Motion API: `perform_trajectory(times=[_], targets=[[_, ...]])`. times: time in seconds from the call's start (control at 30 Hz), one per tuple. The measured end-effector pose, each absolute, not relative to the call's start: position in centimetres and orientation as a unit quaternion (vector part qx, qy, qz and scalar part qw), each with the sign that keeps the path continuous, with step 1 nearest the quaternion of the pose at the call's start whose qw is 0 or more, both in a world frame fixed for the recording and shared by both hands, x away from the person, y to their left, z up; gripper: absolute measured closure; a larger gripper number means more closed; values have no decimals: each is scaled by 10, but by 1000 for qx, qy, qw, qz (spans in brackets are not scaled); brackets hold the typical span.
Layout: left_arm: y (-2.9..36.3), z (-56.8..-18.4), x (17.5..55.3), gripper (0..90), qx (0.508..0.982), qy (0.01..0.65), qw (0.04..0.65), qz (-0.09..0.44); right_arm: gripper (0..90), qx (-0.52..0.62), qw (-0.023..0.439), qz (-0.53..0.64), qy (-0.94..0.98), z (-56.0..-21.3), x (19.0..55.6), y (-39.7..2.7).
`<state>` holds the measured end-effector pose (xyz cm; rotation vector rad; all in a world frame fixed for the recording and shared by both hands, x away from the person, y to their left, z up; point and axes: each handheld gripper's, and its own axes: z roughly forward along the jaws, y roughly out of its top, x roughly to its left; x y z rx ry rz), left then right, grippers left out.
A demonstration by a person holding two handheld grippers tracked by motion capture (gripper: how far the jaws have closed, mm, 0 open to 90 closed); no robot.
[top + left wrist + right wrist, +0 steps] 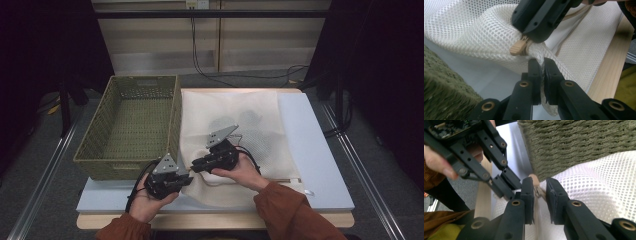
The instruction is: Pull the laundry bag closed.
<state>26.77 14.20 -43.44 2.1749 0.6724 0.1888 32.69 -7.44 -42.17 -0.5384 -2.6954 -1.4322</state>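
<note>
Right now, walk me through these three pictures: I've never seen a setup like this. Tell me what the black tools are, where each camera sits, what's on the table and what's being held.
A person sits at a table holding a black two-jaw gripper in each hand. The high view looks down from above; each of the other two comes from a camera riding on one gripper, looking along its jaws.

On the table lie a white mesh laundry bag with dark items inside, and an olive woven basket beside it.

The left gripper is shut on a bunched corner of the bag. The right gripper has its jaws on either side of the bag's zipper, by a small tan pull tab; whether they press on it yet I cannot tell.
</note>
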Motion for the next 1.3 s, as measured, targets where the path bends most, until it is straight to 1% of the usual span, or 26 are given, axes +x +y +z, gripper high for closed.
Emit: perform_trajectory(times=[0.1, 0.33, 0.4, 0.43, 0.47, 0.53, 0.63, 0.9, 1.13, 1.3], targets=[[139, -435, 269, 851, 869, 264, 411, 78, 787, -171, 27, -467, -867, -423, 329, -72], [131, -435, 271, 851, 871, 262, 407, 79, 779, -169, 35, -467, -867, -426, 332, -70], [130, -435, 271, 851, 872, 257, 410, 74, 768, -173, 30, -465, -868, -426, 332, -69], [129, -435, 270, 851, 869, 255, 418, 71, 782, -173, 31, -463, -869, -427, 333, -67], [128, -435, 269, 851, 872, 252, 412, 79, 793, -172, 27, -460, -871, -427, 333, -66], [130, -435, 269, 851, 872, 256, 410, 77, 803, -170, 25, -456, -873, -427, 333, -64], [133, -437, 270, 850, 869, 255, 418, 69, 817, -179, 29, -462, -868, -427, 334, -67], [139, -435, 269, 845, 868, 259, 418, 74, 820, -190, 34, -479, -856, -424, 335, -82], [144, -433, 268, 845, 864, 259, 425, 73, 802, -192, 45, -476, -857, -430, 333, -91], [146, -429, 269, 845, 862, 262, 428, 76, 753, -187, 36, -469, -862, -432, 331, -96]])
